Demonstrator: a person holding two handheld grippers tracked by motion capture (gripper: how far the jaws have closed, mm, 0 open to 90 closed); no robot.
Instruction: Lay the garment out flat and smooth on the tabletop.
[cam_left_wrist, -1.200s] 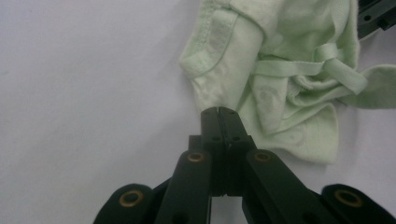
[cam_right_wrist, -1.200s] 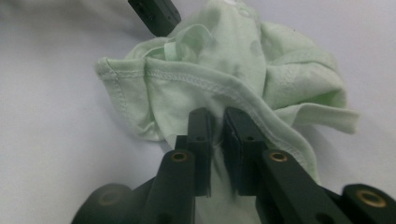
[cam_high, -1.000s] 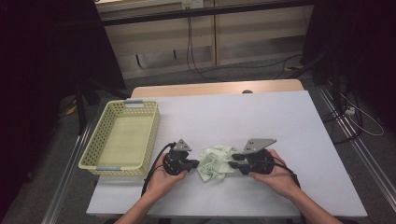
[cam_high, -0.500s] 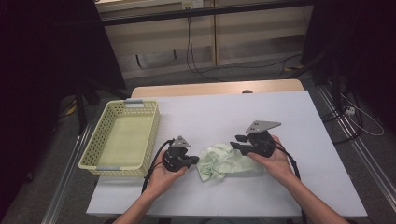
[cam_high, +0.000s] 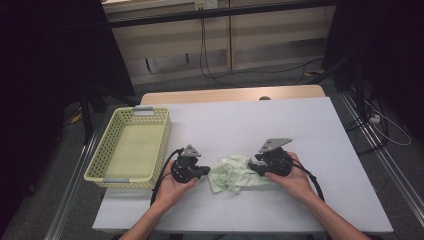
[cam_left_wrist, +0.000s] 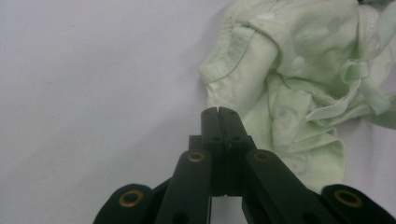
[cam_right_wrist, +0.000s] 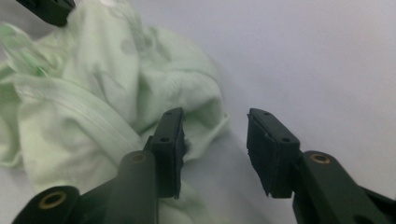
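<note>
As my right gripper jaws have just widened off the cloth, nothing held, my left gripper stays closed empty beside it; regrasp pending.

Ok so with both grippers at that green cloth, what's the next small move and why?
Probably ease the right gripper forward and close it on the near edge of the green cloth. Its jaws have just been opening and stand apart with only an edge of cloth between them, unpinched, while the left gripper sits shut beside the cloth.

garment: soft crumpled cloth | table: smooth matt | basket: plastic lattice
</note>
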